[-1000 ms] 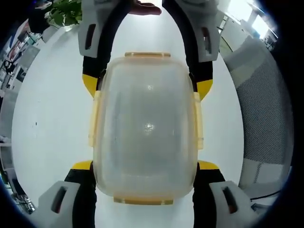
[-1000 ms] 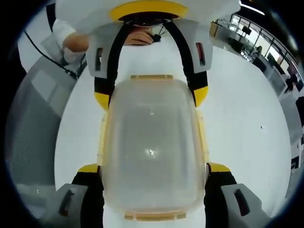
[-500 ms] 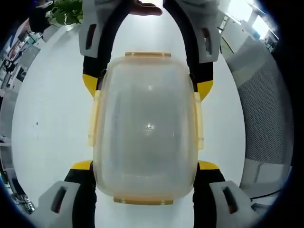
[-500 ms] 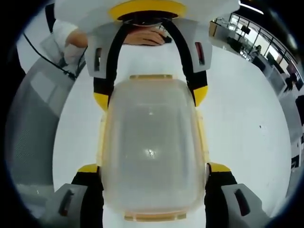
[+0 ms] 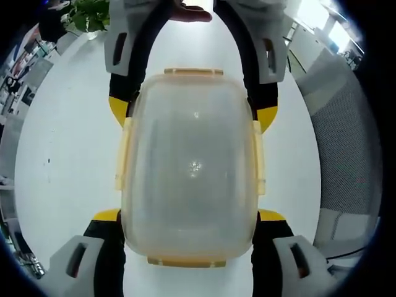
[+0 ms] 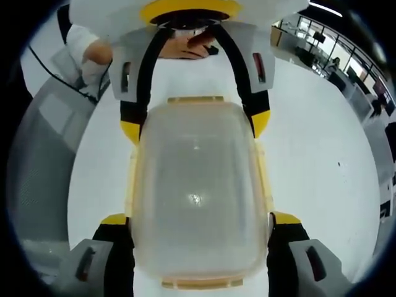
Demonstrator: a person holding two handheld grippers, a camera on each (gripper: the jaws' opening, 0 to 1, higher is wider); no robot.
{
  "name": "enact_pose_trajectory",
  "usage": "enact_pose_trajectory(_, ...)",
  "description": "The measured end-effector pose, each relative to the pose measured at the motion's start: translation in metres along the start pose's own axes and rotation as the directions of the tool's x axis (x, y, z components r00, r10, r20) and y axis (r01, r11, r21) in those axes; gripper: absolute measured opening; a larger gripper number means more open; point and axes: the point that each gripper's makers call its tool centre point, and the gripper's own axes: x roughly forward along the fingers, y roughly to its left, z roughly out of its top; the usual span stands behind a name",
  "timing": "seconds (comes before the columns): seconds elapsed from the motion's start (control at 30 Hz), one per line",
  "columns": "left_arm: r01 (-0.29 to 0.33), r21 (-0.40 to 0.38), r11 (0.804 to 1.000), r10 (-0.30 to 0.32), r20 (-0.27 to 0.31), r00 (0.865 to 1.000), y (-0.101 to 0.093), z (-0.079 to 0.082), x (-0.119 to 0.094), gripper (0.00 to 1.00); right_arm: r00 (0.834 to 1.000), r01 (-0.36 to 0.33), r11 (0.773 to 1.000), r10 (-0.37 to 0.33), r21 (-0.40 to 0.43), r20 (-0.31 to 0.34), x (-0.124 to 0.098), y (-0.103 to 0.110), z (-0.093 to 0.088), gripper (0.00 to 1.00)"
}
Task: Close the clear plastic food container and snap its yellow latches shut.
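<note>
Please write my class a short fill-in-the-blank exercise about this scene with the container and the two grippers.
1. The clear container rests on a ____ table.
2. The latches on the container are ____ in colour.
3. The left gripper and the right gripper each straddle the container from ____ ends.
4. A potted ____ stands at the table's far edge.

Missing words: white; yellow; opposite; plant

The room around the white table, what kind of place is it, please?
Probably an open office or lab. A white round table holds the clear food container; a grey mesh office chair stands beside it, a potted plant stands at the far edge, and desks behind glass partitions show in the background.
</note>
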Motion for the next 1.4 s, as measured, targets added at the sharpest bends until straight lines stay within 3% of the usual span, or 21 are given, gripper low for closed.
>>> enact_pose_trajectory(0.9, -0.006, 0.001, 1.000, 0.006, -0.004, 1.000, -0.004, 0.000, -0.001, 0.88, 1.000, -0.011, 1.000, 0.010, -0.022, -0.006, -0.001, 0.002, 0.000, 0.91)
enact_pose_trajectory(1.03, 0.002, -0.001, 1.000, -0.002, 0.001, 1.000, -0.010, 0.002, 0.000, 0.99, 1.000, 0.014, 0.998, -0.013, -0.058, 0.004, -0.003, 0.001, 0.003, 1.00)
enact_pose_trajectory(1.4, -0.030, 0.019, 0.999, 0.030, -0.019, 0.999, -0.007, 0.003, -0.001, 0.98, 0.999, 0.034, 0.998, -0.033, -0.060, 0.012, -0.008, 0.003, -0.002, 1.00)
